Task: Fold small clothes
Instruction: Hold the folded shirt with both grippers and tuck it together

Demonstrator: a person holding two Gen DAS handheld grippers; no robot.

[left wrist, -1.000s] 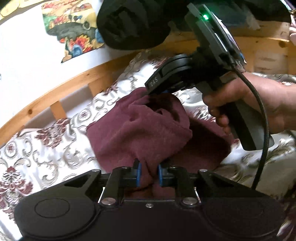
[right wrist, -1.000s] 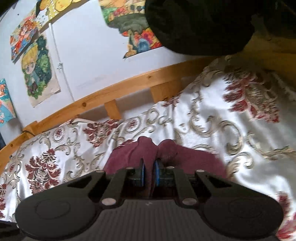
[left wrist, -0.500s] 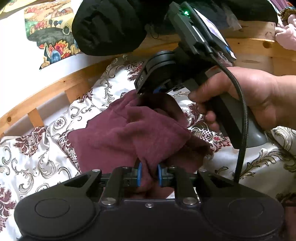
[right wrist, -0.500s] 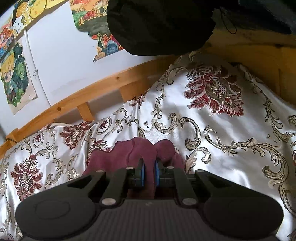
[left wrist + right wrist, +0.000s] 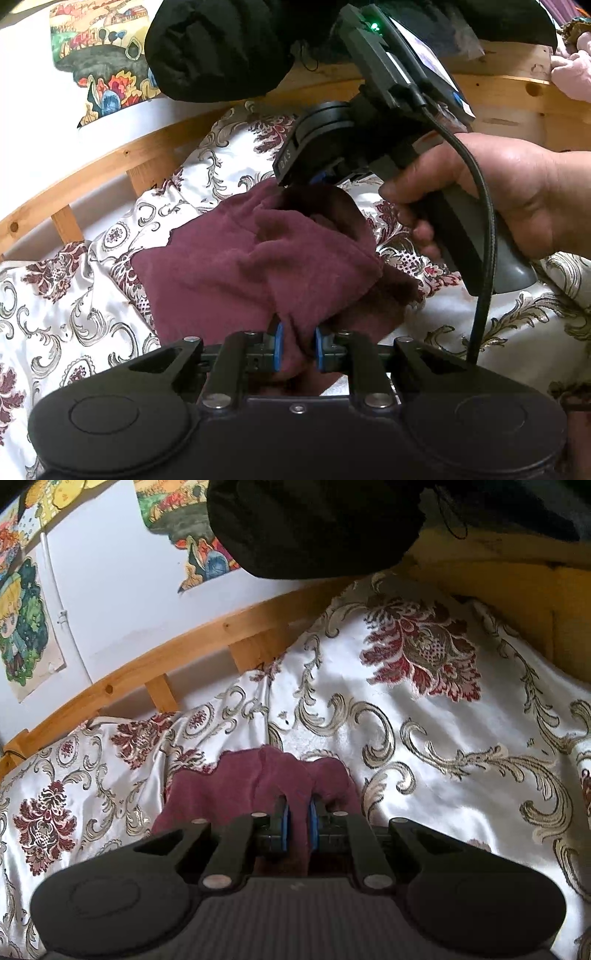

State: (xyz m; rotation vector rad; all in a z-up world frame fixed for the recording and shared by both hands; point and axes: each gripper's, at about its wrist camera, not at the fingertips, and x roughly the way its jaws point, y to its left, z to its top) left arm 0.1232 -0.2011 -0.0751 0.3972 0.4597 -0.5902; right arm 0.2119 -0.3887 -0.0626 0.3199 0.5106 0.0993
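A small maroon fleece garment (image 5: 236,266) lies bunched on the patterned bedspread (image 5: 74,325). My left gripper (image 5: 298,345) is shut on its near edge, with cloth pinched between the blue pads. In the left wrist view my right gripper (image 5: 317,181), held by a hand (image 5: 517,199), grips the garment's far edge, its jaws mostly hidden by the fabric. The right wrist view shows the right gripper (image 5: 298,825) shut on a fold of the maroon garment (image 5: 207,794), which spreads to the left over the bedspread (image 5: 424,775).
A wooden bed rail (image 5: 92,173) runs behind the bedspread along the white wall with cartoon posters (image 5: 22,627). A black garment (image 5: 214,48) hangs over the rail. Pink cloth (image 5: 572,74) sits at the far right.
Both grippers moved together with the garment towards the rail and slightly down in the first half second, bunching the cloth. They have since stayed still.
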